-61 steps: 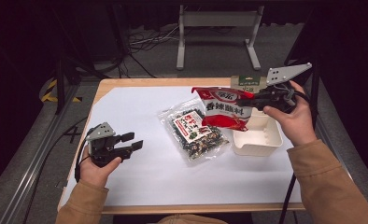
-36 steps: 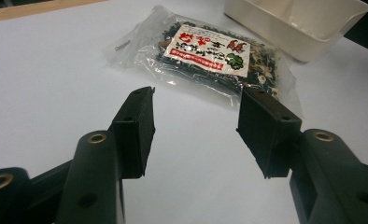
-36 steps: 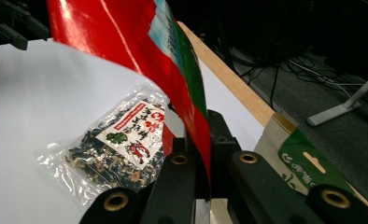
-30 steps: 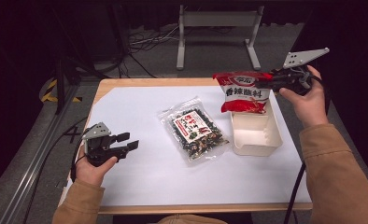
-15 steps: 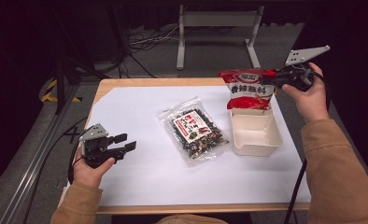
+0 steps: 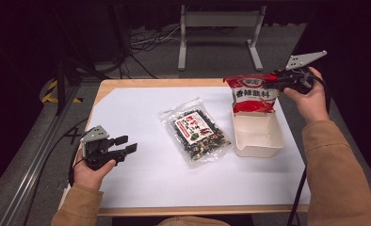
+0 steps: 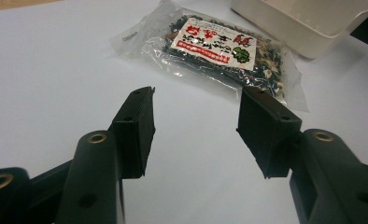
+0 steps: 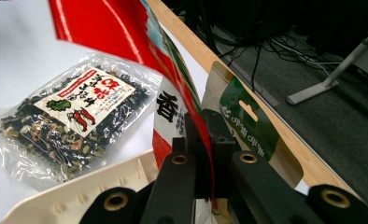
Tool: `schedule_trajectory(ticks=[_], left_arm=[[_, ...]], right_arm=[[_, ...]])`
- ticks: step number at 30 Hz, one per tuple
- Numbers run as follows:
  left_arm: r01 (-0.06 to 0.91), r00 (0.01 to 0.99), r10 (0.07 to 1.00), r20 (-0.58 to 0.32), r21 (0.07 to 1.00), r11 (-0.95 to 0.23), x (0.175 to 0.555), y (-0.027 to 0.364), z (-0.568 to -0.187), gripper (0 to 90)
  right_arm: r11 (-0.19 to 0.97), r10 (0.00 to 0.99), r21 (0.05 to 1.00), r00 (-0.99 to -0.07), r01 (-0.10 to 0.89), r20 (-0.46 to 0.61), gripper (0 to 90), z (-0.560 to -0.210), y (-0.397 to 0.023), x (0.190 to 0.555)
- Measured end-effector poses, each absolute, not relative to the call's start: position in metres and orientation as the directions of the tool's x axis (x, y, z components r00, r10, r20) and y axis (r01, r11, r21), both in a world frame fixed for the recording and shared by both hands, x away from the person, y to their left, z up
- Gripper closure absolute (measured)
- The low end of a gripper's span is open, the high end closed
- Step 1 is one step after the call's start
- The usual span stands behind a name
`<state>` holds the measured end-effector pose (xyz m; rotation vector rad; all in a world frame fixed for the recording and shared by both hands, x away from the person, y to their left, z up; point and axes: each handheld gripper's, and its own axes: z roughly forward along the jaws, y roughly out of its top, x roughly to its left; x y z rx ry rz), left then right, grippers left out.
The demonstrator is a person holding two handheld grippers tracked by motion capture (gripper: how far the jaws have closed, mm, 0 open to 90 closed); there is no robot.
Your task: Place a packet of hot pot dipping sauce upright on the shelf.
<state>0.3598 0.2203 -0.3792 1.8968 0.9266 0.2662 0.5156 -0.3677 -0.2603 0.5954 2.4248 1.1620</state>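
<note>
My right gripper (image 6: 274, 84) is shut on the top edge of a red snack packet (image 6: 251, 94), which hangs upright over the far end of a cream plastic tray (image 6: 258, 136). In the right gripper view the red packet (image 8: 126, 42) is pinched between the jaws of the gripper (image 8: 209, 154), above the tray's rim (image 8: 79, 196). A clear bag of dark dried mix (image 6: 194, 130) lies flat mid-table, left of the tray. My left gripper (image 6: 123, 144) rests open near the table's left front, pointing toward that clear bag (image 7: 219, 51), with nothing between its fingers (image 7: 135, 126).
White paper (image 6: 141, 183) covers the wooden table (image 6: 127, 84). Beyond the far edge lie cables (image 6: 146, 42) and a grey metal stand (image 6: 219, 23) on the floor. A green-labelled card (image 8: 245, 121) lies by the table's far edge behind the red packet.
My right hand has carried the red packet from the far right down and inward, so it now hangs upright over the tray. The left gripper has stayed put.
</note>
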Motion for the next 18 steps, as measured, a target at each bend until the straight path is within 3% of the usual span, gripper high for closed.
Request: schedule_trajectory(ticks=[18], left_arm=[[0.49, 0.691, 0.694, -0.203, 0.837, -0.242, 0.361, 0.219, -0.38, 46.3]], right_arm=[[0.506, 0.579, 0.818, -0.81, 0.272, -0.089, 89.5, -0.296, -0.375, 0.526]])
